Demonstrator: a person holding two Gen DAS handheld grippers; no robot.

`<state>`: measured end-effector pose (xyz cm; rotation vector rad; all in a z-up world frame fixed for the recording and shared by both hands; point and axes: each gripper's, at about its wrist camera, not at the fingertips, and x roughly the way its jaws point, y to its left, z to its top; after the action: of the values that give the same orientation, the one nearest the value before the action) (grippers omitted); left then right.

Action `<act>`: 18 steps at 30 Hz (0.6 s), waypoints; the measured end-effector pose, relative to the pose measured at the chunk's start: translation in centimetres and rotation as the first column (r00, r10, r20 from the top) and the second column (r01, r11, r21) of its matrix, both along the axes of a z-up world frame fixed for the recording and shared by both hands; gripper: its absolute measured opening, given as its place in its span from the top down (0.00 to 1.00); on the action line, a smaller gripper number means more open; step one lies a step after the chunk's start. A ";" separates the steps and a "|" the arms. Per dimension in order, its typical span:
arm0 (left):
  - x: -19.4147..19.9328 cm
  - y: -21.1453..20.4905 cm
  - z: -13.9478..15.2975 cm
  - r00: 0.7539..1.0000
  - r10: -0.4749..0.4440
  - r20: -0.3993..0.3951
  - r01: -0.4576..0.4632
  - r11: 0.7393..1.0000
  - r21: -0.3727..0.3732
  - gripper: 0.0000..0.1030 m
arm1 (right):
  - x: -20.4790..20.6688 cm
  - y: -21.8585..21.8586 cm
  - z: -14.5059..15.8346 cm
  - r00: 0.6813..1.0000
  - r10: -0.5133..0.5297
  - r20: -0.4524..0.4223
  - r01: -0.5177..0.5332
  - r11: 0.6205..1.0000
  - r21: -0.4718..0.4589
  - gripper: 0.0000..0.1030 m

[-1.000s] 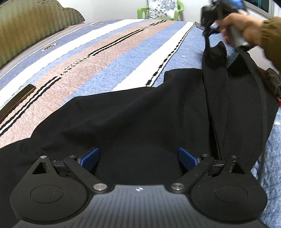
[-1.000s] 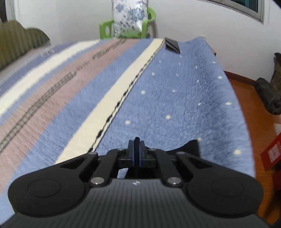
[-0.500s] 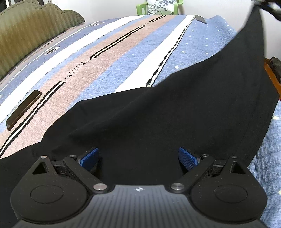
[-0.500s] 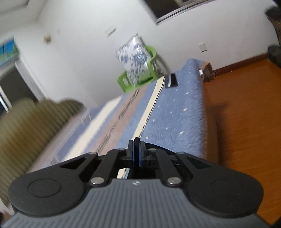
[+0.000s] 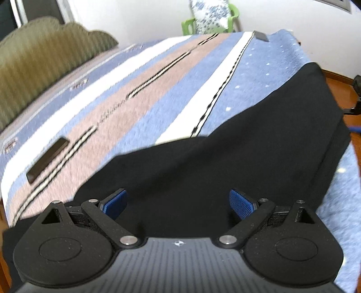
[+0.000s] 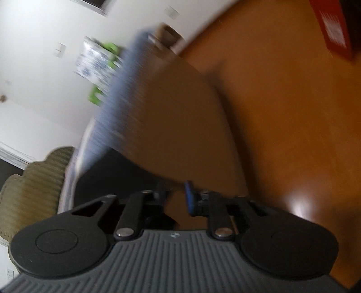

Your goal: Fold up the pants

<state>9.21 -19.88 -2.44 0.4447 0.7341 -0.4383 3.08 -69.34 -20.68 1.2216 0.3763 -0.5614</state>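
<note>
The black pants are lying spread across the near end of the striped blanket covering the bed, reaching from the near left corner toward the far right, where one corner of the cloth is sitting at the blanket's right edge. A stitched seam or hem is running along the cloth's right side, parallel to that edge.

The left gripper is hovering right over the near part of the pants with its jaws spread wide; both blue pads are showing bare against the black cloth, with nothing pinched between them.

Farther along the blanket from the pants, a dark flat bar is lying on the pink stripe at the left, and a second small dark object is sitting at the far end of the white stripe. An olive ribbed headboard is rising along the blanket's left side, and a green chair carrying a patterned cushion is standing beyond its far end.

The right gripper is tilted sharply and its view is blurred; its jaws are standing partly apart with nothing between them, pointing past the blanket's edge toward the orange wooden floor.
</note>
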 end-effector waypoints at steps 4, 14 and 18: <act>-0.8 -2.0 0.8 0.998 -0.036 0.047 0.034 0.999 0.029 0.05 | -0.4 1.4 -5.2 0.977 -0.002 0.212 -0.041 0.979 0.199 0.16; -1.9 -5.0 1.2 0.992 -0.069 0.110 0.060 0.995 0.080 0.05 | 3.5 4.1 -13.2 0.846 -0.217 0.487 -0.105 0.827 0.552 0.09; -1.0 -6.8 1.2 0.991 -0.060 0.120 0.050 0.995 0.092 0.05 | 5.4 4.2 -13.8 0.813 -0.268 0.516 -0.108 0.802 0.587 0.10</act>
<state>8.18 -26.63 -1.20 0.5713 0.6247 -0.4273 8.48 -65.18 -34.52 1.9609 -0.0479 -0.1014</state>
